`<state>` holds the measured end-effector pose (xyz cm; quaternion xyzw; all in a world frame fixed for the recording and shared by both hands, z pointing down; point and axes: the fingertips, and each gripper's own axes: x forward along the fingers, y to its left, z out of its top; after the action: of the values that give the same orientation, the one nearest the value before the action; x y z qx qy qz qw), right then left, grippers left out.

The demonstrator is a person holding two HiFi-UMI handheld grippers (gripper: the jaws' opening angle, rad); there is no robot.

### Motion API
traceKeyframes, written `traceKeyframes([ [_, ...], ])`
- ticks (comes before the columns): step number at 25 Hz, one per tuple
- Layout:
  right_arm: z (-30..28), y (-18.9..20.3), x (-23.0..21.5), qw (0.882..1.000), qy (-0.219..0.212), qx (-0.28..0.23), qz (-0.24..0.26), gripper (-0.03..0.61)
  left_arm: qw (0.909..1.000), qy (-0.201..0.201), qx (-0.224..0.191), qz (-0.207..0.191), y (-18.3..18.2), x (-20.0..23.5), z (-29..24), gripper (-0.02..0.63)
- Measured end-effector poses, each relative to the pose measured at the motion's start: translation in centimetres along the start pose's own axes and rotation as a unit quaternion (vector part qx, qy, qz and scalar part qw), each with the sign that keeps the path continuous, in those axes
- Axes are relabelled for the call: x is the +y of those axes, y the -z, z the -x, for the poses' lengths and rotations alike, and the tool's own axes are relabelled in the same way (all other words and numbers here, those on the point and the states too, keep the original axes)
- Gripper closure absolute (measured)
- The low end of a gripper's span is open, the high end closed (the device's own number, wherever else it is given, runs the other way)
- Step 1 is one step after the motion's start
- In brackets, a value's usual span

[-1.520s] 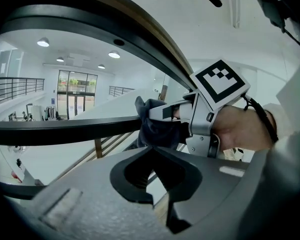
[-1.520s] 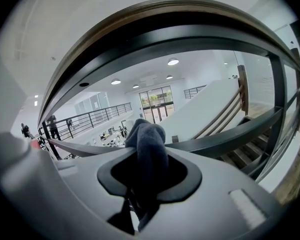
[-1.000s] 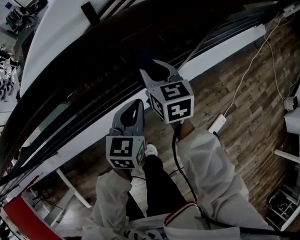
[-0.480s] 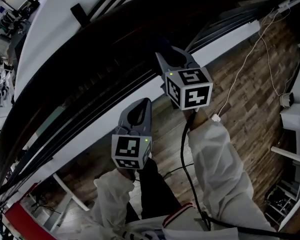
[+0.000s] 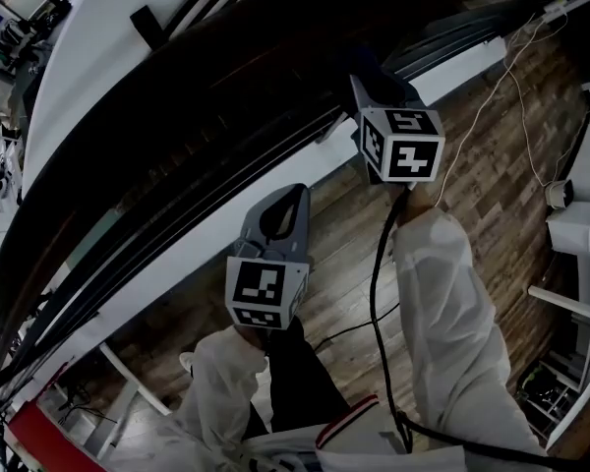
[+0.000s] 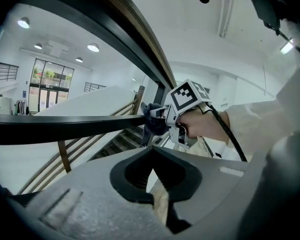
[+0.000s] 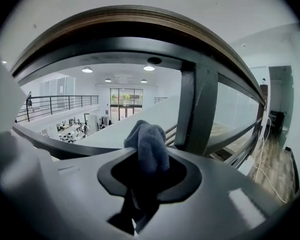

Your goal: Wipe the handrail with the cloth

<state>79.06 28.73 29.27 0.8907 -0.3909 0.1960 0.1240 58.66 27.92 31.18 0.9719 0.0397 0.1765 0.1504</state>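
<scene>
1. Jaws of the right gripper (image 5: 366,85) are pinching the dark cloth (image 7: 149,146) just under the handrail (image 7: 140,21).
2. Left gripper (image 6: 151,151) jaws are pressing together on nothing.
3. Wiping looks under way; next, the cloth is needing a slide along the rail.
4. A post (image 7: 197,109) is standing just beside the cloth.

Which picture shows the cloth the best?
The right gripper view: the blue-grey cloth fills the middle, pinched by the right gripper. The left gripper view shows the cloth small and far off, bunched at that gripper's tip. In the head view it is too dark to make out.
</scene>
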Motion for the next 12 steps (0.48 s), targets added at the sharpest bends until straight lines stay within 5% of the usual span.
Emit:
traceKeyframes([
  [12,-1.0,-0.1,-5.0,0.998,0.064,0.009,-0.002,0.485,0.9998,-0.012,0.017,0.007,2.0,0.9,2.5,0.612],
])
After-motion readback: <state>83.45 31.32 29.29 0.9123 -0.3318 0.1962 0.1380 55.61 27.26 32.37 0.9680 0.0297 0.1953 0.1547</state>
